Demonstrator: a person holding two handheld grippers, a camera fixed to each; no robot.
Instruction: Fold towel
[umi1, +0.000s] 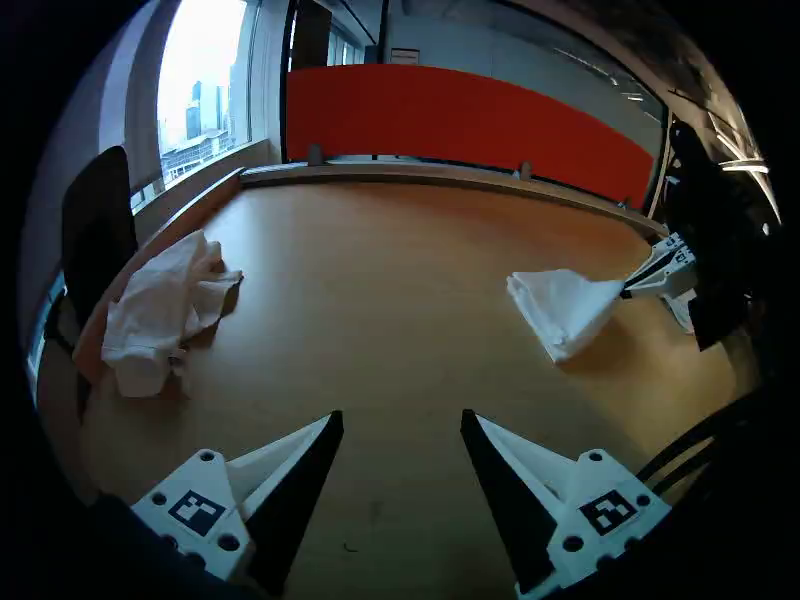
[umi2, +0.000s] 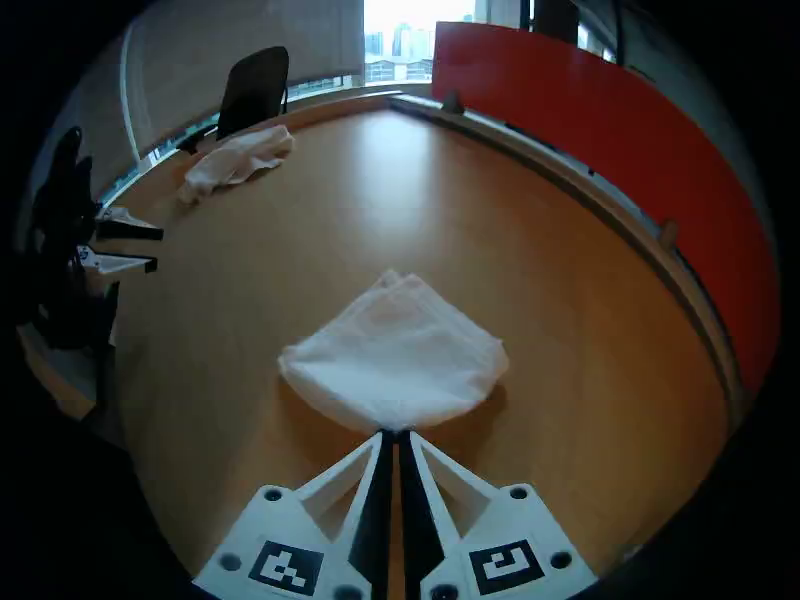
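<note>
A white folded towel (umi2: 398, 358) lies on the wooden table (umi2: 420, 200), its near corner pinched between the fingers of my right gripper (umi2: 393, 437), which is shut on it. From the left gripper view the same towel (umi1: 563, 308) is at the right, with the right gripper (umi1: 632, 288) gripping its corner. My left gripper (umi1: 400, 425) stands open low over bare table, nothing between its fingers. It appears far left in the right gripper view (umi2: 152, 248), open.
A crumpled pile of white towels (umi1: 165, 300) lies near the table's left edge, also in the right gripper view (umi2: 235, 158). A black office chair (umi2: 250, 88) stands behind it by the windows. A red partition (umi1: 460, 115) runs along the table's far side.
</note>
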